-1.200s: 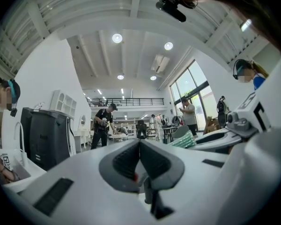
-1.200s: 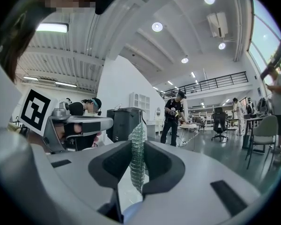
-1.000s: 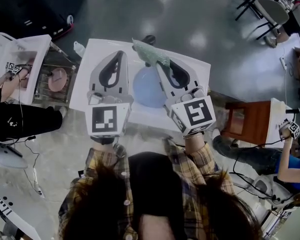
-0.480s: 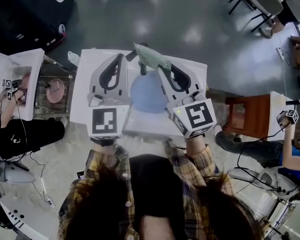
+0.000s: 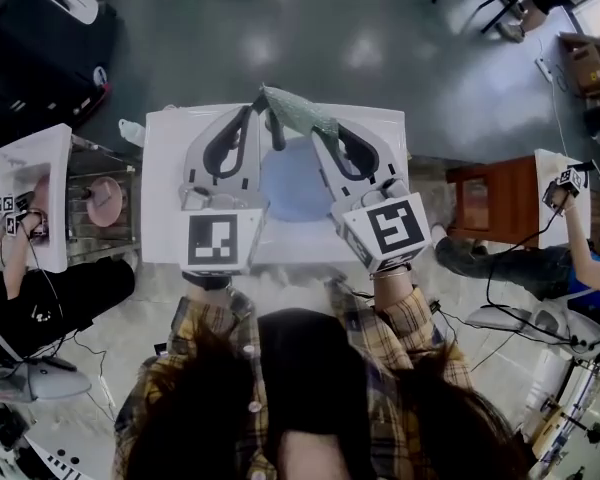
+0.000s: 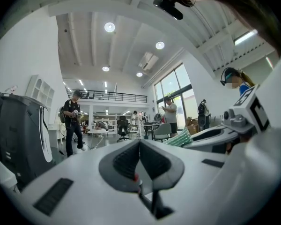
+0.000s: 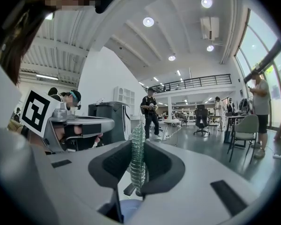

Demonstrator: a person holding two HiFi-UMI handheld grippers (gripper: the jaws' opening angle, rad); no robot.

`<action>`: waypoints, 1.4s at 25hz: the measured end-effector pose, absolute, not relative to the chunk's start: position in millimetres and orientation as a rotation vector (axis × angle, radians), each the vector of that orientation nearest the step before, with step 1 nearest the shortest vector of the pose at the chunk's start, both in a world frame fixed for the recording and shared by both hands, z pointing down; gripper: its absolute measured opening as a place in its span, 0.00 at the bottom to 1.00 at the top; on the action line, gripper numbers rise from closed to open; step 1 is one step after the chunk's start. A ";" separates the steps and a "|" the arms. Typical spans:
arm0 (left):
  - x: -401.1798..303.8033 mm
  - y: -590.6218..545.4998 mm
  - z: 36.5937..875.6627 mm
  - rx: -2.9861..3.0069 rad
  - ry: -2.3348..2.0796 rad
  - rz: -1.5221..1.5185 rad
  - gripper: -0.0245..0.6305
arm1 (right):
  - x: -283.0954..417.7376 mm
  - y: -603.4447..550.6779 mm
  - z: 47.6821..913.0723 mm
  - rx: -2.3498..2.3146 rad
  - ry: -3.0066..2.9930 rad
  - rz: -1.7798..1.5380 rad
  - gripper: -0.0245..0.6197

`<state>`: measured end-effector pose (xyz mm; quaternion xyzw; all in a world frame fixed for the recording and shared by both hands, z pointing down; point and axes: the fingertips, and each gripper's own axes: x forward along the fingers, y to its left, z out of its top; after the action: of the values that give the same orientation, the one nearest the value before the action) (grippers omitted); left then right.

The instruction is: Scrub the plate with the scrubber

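A round pale blue plate (image 5: 290, 183) lies in the middle of a white table (image 5: 165, 198), between my two grippers. My right gripper (image 5: 315, 140) is shut on a green mesh scrubber (image 5: 300, 115), which sticks out past the jaws above the plate's far rim. In the right gripper view the scrubber (image 7: 137, 156) stands pinched between the pads, with a bit of the plate (image 7: 131, 211) below. My left gripper (image 5: 248, 116) is shut with nothing in it, left of the plate; its pads (image 6: 131, 161) meet. Both grippers are held level, off the table.
People with grippers work at white tables left (image 5: 25, 208) and right (image 5: 570, 193). A brown wooden chair (image 5: 492, 230) stands right of my table. A pink object (image 5: 105, 200) sits on a rack to the left. Grey floor lies beyond the table's far edge.
The head view has shifted: table and plate sit lower and squarer in the frame. Both grippers keep their pose, and the scrubber now reaches over the table's far edge.
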<state>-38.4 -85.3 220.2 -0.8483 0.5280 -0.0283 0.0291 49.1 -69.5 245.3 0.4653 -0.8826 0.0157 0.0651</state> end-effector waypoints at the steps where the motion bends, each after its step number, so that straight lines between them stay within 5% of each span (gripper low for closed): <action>1: -36.7 -84.8 223.2 -2.627 1.613 -0.092 0.06 | 49.4 -68.8 247.4 1.415 -2.657 0.052 0.18; 35: -11.2 -68.9 435.9 -2.991 1.379 -0.356 0.06 | 94.8 -59.3 427.4 1.451 -2.398 0.380 0.18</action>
<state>-11.2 -68.9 435.9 -0.8996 0.4146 -0.1072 -0.0857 94.8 -59.3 427.4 0.5069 -0.8373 0.1327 0.1560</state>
